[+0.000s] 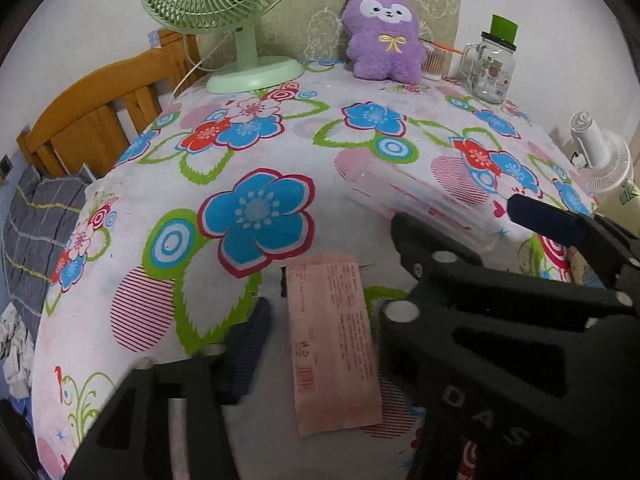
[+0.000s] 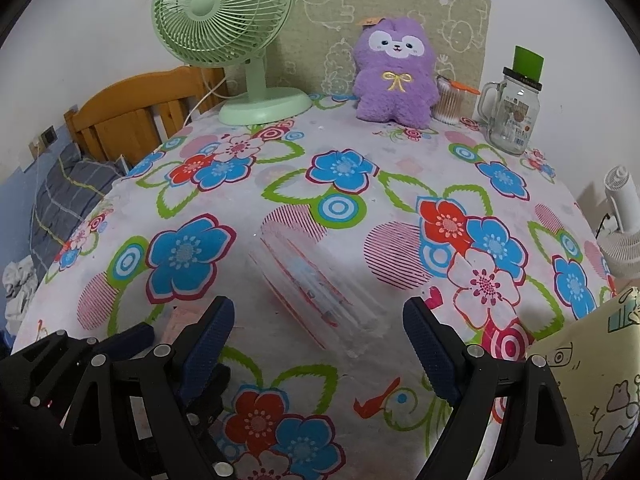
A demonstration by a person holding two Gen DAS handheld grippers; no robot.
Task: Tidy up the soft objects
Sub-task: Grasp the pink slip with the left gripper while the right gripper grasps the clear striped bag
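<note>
Straddling the clear packet (image 2: 316, 300) with my right fingers (image 2: 428, 344) spread apart, I line up a grasp; my left fingers (image 1: 248, 344), also apart, flank the pink packet (image 1: 334, 344).

A home bedroom. A wooden slatted bed headboard (image 2: 132, 120) with grey checked bedding (image 2: 66, 196) stands beside a bench under a floral-print cloth (image 2: 280, 184). At the back of it, against a white wall, stand a pale green desk fan (image 2: 228, 36), a purple plush animal toy (image 2: 396, 76) and a glass handled jar (image 2: 514, 112).
</note>
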